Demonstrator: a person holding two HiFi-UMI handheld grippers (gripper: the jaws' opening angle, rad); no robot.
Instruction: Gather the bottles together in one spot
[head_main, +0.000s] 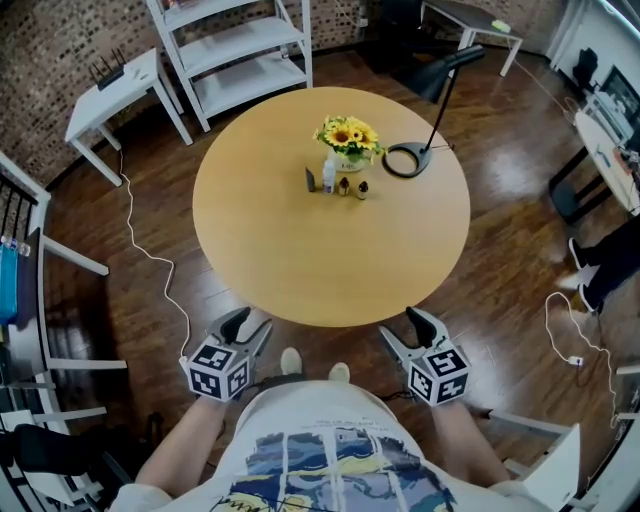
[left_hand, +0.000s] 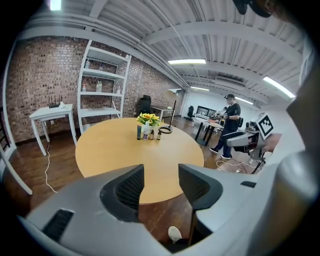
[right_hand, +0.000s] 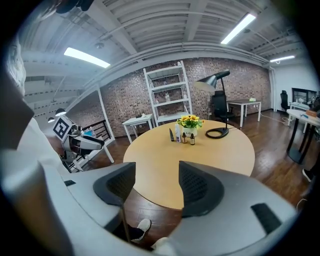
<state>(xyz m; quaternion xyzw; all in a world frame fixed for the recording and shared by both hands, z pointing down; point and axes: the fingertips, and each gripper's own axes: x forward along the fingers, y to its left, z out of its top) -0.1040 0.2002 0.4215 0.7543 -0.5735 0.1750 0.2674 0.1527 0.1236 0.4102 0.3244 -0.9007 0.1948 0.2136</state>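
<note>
Bottles (head_main: 340, 184) clustered beside the flowers (head_main: 349, 134) — left claw (head_main: 248, 322) and right claw (head_main: 404, 327) both agape, empty.

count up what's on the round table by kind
dark bottle: 1
white bottle: 1
small brown bottles: 2
sunflower pot: 1
desk lamp: 1
total: 6

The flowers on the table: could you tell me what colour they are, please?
Yellow flowers with green leaves, best seen in the head view.
</note>
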